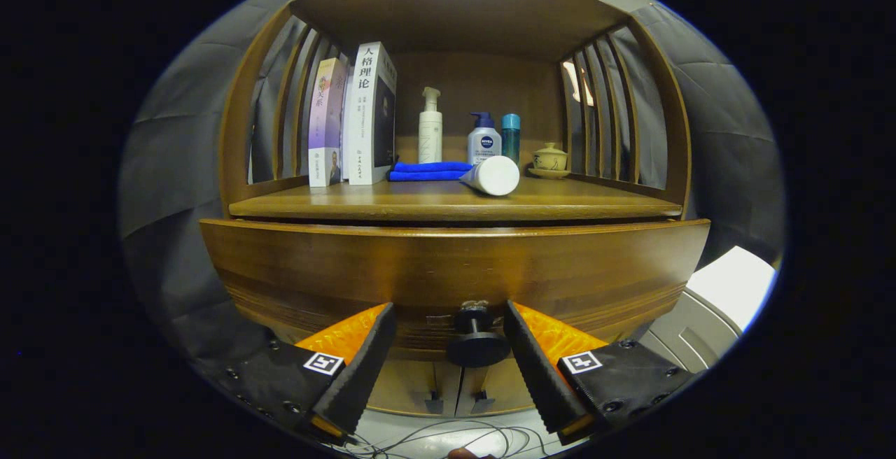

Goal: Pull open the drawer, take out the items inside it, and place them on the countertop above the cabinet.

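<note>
The wooden drawer front (pixel 455 270) spans the cabinet just under the countertop (pixel 392 201). Its black round knob (pixel 477 347) sits between my two fingers, closer to the right one. My gripper (pixel 449 307) is open, the black ribbed pads (pixel 364 368) standing apart on either side of the knob with a gap to each. The top edge of the drawer front shows a dark slit below the countertop. What lies inside the drawer is hidden.
On the countertop stand two books (pixel 357 119) at the left, a folded blue cloth (pixel 428 171), a white tube lying on its side (pixel 493 175), three bottles (pixel 483 138) and a lidded teacup (pixel 549 160). Slatted sides and a shelf roof enclose it. Cabinet doors (pixel 458 382) sit below.
</note>
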Action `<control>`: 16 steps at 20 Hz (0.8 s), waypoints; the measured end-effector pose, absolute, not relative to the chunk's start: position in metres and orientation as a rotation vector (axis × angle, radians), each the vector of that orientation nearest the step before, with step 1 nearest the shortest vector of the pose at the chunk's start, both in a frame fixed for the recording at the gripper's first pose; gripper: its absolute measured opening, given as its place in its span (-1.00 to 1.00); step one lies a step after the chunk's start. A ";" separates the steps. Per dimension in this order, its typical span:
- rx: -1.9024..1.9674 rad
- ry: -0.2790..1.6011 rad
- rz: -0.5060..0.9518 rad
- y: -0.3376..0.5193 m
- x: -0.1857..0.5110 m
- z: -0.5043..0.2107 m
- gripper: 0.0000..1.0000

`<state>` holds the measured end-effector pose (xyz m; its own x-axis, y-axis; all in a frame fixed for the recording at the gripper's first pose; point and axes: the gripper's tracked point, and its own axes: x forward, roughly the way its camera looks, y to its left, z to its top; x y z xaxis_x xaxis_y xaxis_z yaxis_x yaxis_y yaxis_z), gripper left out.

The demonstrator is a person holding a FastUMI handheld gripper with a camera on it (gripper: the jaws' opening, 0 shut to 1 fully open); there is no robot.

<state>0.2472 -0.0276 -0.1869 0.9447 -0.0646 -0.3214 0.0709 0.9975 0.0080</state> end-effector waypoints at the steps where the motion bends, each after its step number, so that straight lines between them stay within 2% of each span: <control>1: 0.014 0.329 -0.069 -0.028 0.253 -0.187 0.95; 16: -0.002 0.372 -0.054 -0.033 0.271 -0.190 0.96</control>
